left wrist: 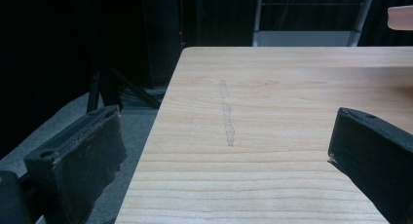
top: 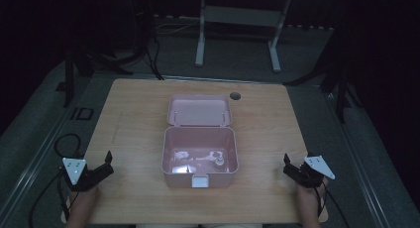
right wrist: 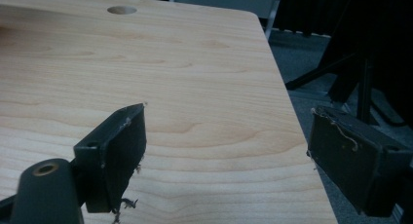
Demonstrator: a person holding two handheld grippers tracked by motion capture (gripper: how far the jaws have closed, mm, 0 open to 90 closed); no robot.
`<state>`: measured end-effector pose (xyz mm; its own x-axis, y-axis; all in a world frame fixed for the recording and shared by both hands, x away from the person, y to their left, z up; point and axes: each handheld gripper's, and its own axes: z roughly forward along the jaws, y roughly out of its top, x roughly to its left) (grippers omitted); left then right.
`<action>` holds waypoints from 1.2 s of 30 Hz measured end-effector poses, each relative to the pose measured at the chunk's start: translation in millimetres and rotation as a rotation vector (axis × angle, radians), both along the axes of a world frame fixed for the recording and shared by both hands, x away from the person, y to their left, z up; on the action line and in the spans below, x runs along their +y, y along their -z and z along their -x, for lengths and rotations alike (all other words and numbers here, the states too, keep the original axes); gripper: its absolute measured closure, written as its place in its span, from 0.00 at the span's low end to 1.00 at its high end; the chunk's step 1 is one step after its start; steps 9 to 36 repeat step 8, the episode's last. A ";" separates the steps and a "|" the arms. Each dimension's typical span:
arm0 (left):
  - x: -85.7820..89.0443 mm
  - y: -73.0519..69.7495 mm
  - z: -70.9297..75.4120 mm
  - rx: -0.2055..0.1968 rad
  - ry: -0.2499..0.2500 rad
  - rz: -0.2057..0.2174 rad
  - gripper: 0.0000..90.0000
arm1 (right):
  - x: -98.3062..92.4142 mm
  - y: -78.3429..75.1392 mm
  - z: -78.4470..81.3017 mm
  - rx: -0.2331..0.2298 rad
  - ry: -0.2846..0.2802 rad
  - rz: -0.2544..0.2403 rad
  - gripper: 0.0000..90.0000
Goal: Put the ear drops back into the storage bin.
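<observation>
— What is nearest to you?

— My two hands, at the near edge of the wooden counter (top: 133, 119). My left gripper (top: 105, 164) sits at the near left corner and my right gripper (top: 291, 166) at the near right corner, well apart from each other. The fingers (left wrist: 83, 160) of the left one stand wide apart with nothing between them, bare wood showing in the gap. The right one's fingers (right wrist: 114, 153) are likewise spread and hold nothing.

— And between them?

— A pink box (top: 199, 156) sits in the middle of the counter, open, its white latch (top: 200, 181) facing me. Inside it on the floor are a few small pale items, too dim for me to identify. Its lid (top: 199, 110) is swung back flat on the far side.

— Farther out?

— A round hole (top: 235, 96) in the counter just beyond the lid's right corner. Past the far edge, a white frame (top: 237, 25) stands on the dark floor.
</observation>
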<state>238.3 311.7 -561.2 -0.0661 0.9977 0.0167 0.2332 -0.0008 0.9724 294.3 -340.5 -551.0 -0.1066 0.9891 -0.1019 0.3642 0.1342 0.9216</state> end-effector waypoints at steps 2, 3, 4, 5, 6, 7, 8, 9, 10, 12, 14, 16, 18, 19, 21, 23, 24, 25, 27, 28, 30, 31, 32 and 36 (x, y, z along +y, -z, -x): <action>-0.1 0.0 0.2 0.000 0.001 -0.001 0.00 | -0.5 0.2 -0.3 0.005 -0.001 0.002 0.15; -0.2 0.1 0.1 0.001 0.001 0.000 0.00 | -0.7 0.1 -0.4 0.006 -0.002 -0.001 0.15; -0.2 0.1 0.1 0.001 0.001 0.000 0.00 | -0.7 0.1 -0.4 0.006 -0.002 -0.001 0.15; -0.1 0.0 0.1 0.000 0.000 -0.002 0.00 | -1.0 0.3 -0.5 0.008 0.001 -0.005 0.15; 0.0 0.0 -0.1 0.000 0.000 0.000 0.00 | -1.1 0.2 -0.6 0.007 0.000 -0.007 0.15; 0.0 0.0 -0.1 0.000 0.000 0.000 0.00 | -1.3 0.3 -0.9 0.011 -0.002 -0.008 0.15; 0.0 0.0 0.0 0.000 0.000 -0.001 0.00 | -1.4 0.5 -1.0 0.014 0.002 -0.007 0.15; 0.0 0.0 0.0 0.000 0.000 -0.001 0.00 | -1.4 0.5 -1.0 0.014 0.002 -0.007 0.15; 0.0 0.0 0.0 0.000 0.000 -0.001 0.00 | -1.4 0.5 -1.0 0.014 0.002 -0.007 0.15; 0.0 0.0 0.0 0.000 0.000 -0.001 0.00 | -1.4 0.5 -1.0 0.014 0.002 -0.007 0.15; 0.0 0.0 0.0 0.000 0.000 -0.001 0.00 | -1.4 0.5 -1.0 0.014 0.002 -0.007 0.15; 0.0 0.0 0.0 0.000 0.000 -0.001 0.00 | -1.4 0.5 -1.0 0.014 0.002 -0.007 0.15; 0.0 0.0 0.0 0.000 0.000 -0.001 0.00 | -1.4 0.5 -1.0 0.014 0.002 -0.007 0.15; 0.0 0.0 0.0 0.000 0.000 -0.001 0.00 | -1.4 0.5 -1.0 0.014 0.002 -0.007 0.15; 0.0 0.0 0.0 0.000 0.000 -0.001 0.00 | -1.4 0.5 -1.0 0.014 0.002 -0.007 0.15; 0.0 0.0 0.0 0.000 0.000 -0.001 0.00 | -1.4 0.5 -1.0 0.014 0.002 -0.007 0.15; 0.0 0.0 0.0 0.000 0.000 -0.001 0.00 | -1.4 0.5 -1.0 0.014 0.002 -0.007 0.15; 0.0 0.0 0.0 0.000 0.000 -0.001 0.00 | -1.4 0.5 -1.0 0.014 0.002 -0.007 0.15; 0.0 0.0 0.0 0.000 0.000 -0.001 0.00 | -1.4 0.5 -1.0 0.014 0.002 -0.007 0.15; 0.0 0.0 0.0 0.000 0.000 -0.001 0.00 | -1.4 0.5 -1.0 0.014 0.002 -0.007 0.15; 0.0 0.0 0.0 0.000 0.000 -0.001 0.00 | -1.4 0.5 -1.0 0.014 0.002 -0.007 0.15; 0.0 0.0 0.0 0.000 0.000 -0.001 0.00 | -1.4 0.5 -1.0 0.014 0.002 -0.007 0.15; 0.0 0.0 0.0 0.000 0.000 -0.001 0.00 | -1.4 0.5 -1.0 0.014 0.002 -0.007 0.15; 0.0 0.0 0.0 0.000 0.000 -0.001 0.00 | -1.4 0.5 -1.0 0.014 0.002 -0.007 0.15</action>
